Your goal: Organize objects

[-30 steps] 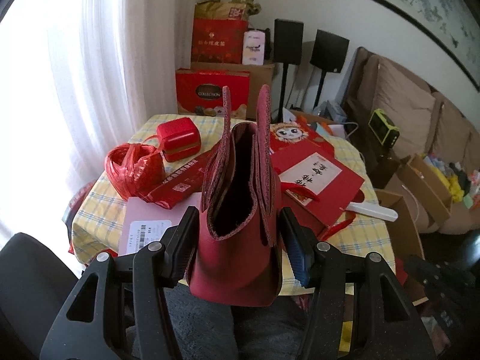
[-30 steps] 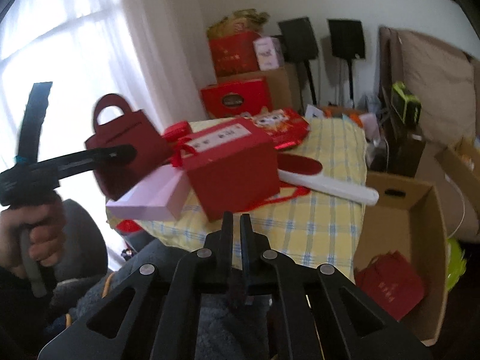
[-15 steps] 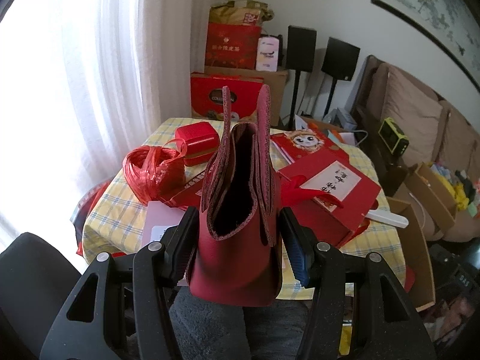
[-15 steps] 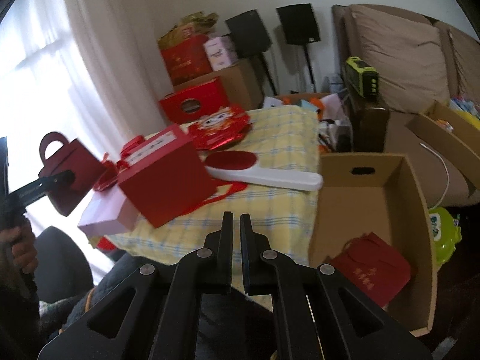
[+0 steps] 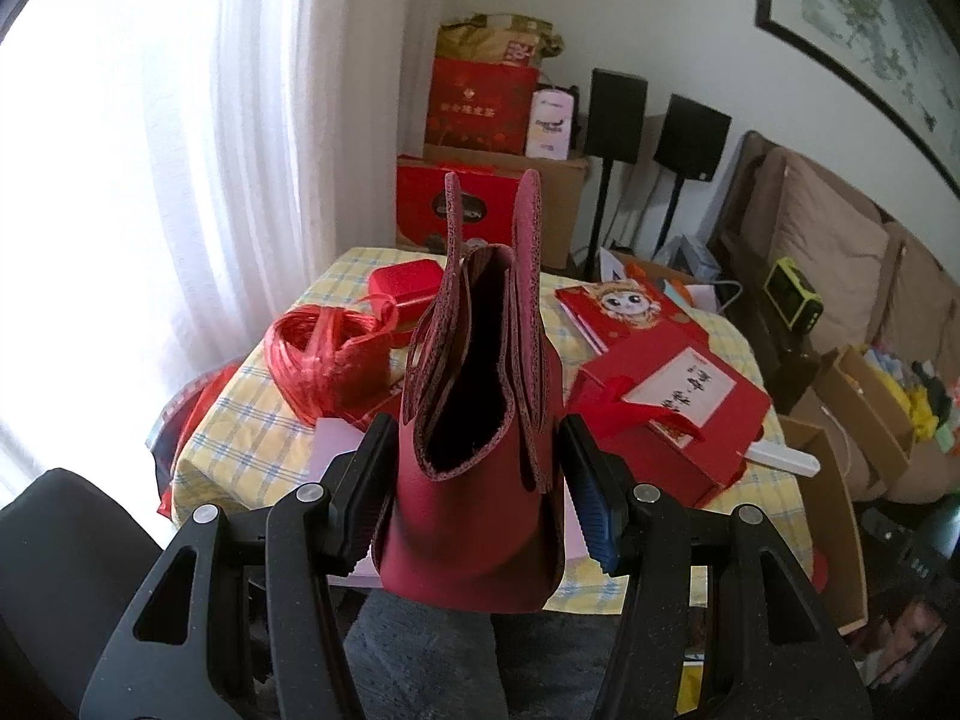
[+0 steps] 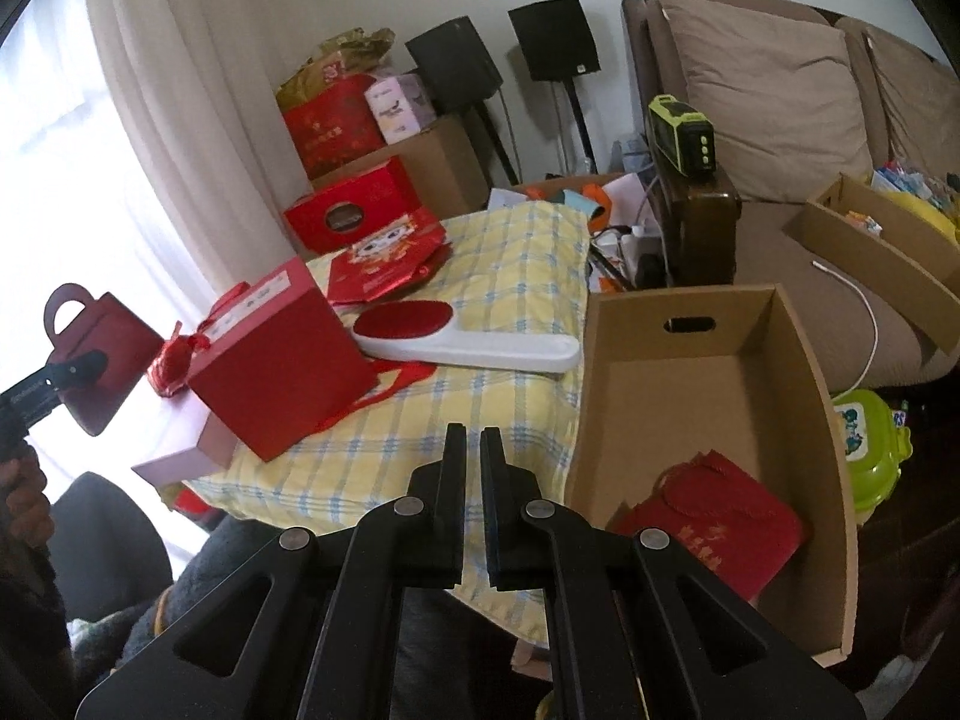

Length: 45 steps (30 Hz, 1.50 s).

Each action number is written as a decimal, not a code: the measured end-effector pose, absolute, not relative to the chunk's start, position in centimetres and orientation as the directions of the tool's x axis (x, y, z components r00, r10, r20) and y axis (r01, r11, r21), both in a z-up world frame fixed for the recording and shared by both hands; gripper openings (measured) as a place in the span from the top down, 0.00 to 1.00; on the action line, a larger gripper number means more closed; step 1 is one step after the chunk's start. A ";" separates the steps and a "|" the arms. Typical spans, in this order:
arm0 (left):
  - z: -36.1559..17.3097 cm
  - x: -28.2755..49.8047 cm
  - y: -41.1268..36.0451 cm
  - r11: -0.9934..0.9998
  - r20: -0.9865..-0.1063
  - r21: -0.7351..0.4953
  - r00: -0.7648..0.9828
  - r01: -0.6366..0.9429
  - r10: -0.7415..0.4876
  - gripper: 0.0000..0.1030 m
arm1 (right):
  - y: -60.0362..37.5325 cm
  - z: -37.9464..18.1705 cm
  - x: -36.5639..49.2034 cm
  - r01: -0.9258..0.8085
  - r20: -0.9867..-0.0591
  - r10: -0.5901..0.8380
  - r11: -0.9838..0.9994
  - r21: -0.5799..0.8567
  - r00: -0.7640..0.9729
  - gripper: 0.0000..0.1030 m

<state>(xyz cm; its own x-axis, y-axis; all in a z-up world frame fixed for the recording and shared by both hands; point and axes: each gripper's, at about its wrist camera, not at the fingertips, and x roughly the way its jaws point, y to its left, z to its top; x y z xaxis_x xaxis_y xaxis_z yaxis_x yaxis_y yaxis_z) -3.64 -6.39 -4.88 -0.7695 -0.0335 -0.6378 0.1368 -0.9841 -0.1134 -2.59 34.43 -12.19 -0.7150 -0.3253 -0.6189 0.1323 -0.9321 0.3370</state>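
Observation:
My left gripper [image 5: 477,480] is shut on a dark red handbag-shaped pouch [image 5: 480,432], held upright in the air in front of the table; it also shows at far left in the right wrist view [image 6: 102,354]. My right gripper [image 6: 473,462] is shut and empty, low at the table's near edge. On the yellow checked tablecloth [image 6: 516,276] lie a big red gift box with a label [image 6: 282,354], a cartoon red packet [image 6: 384,258], a white-handled red brush [image 6: 468,339], a red ribbon bundle [image 5: 324,354] and a small red box [image 5: 405,285].
An open cardboard box [image 6: 714,396] stands right of the table with a red bag [image 6: 714,534] inside. A pink flat box [image 6: 186,456] lies under the gift box. Stacked red boxes [image 5: 480,108], speakers and a sofa [image 6: 774,78] stand behind.
The left gripper with the pouch has drawn back and risen from the table. The right gripper has swung to the right, so the cardboard box is now in full view.

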 end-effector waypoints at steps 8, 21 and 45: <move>-5.9 -4.0 -9.7 -0.976 -0.629 -0.125 -0.775 0.177 -0.060 0.50 | 33.4 -14.6 -3.4 0.135 -0.661 -0.318 -0.940 0.314 -0.679 0.95; -9.0 -4.5 -16.1 -0.941 -0.641 -0.230 -0.766 0.247 -0.044 0.50 | 28.5 -11.8 -6.3 0.240 -0.660 -0.387 -0.921 0.306 -0.644 0.94; -10.4 -4.2 -16.1 -0.953 -0.610 -0.240 -0.792 0.185 0.000 0.50 | 23.5 -9.9 -9.9 0.263 -0.663 -0.332 -0.943 0.205 -0.671 0.62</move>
